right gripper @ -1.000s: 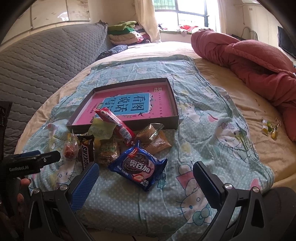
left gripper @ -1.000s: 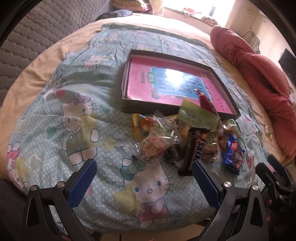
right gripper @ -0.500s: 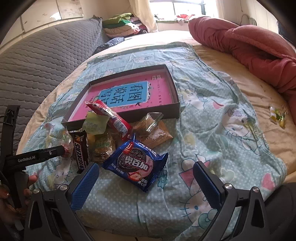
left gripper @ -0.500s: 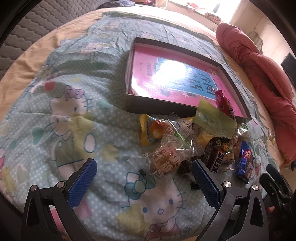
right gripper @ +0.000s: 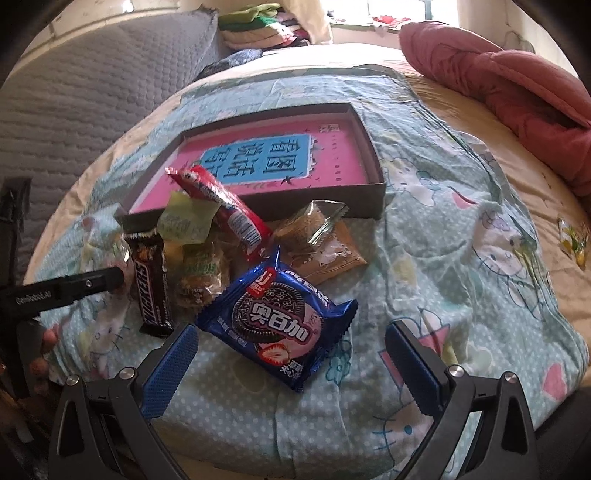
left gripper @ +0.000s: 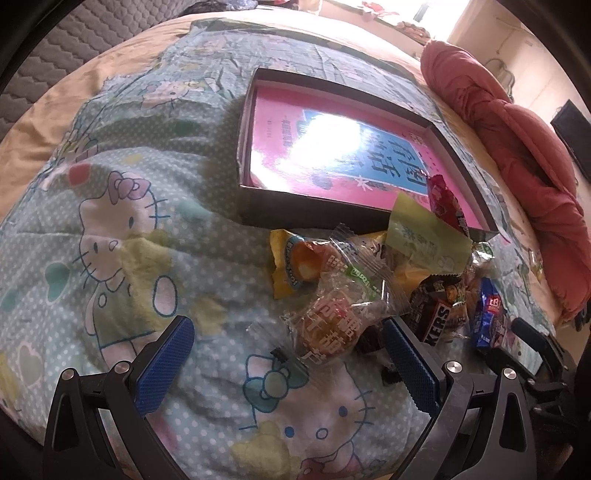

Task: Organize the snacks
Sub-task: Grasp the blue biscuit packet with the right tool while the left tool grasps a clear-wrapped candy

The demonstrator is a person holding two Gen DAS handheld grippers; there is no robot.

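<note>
A pile of snacks lies on the Hello Kitty blanket in front of a shallow dark box [left gripper: 314, 218] [right gripper: 365, 206] with a pink bottom. My left gripper [left gripper: 284, 354] is open just above a clear-wrapped red pastry [left gripper: 332, 328], near a Snickers bar [left gripper: 432, 317] [right gripper: 149, 280]. My right gripper [right gripper: 291, 354] is open over a blue Oreo pack [right gripper: 277, 321] [left gripper: 487, 317]. A red wafer bar [right gripper: 221, 206] leans on the box's front wall, beside a green packet [right gripper: 186, 219] [left gripper: 424, 236].
A red quilt [right gripper: 517, 92] [left gripper: 517, 147] lies along the right of the bed. One loose yellow candy [right gripper: 574, 236] lies apart at the right. A grey quilted headboard [right gripper: 92, 92] rises on the left. Folded clothes [right gripper: 258, 29] are stacked at the back.
Both grippers have moved forward and down toward the snack pile. The left one now hovers at the clear-wrapped pastry, the right one at the Oreo pack. Both stay open.
</note>
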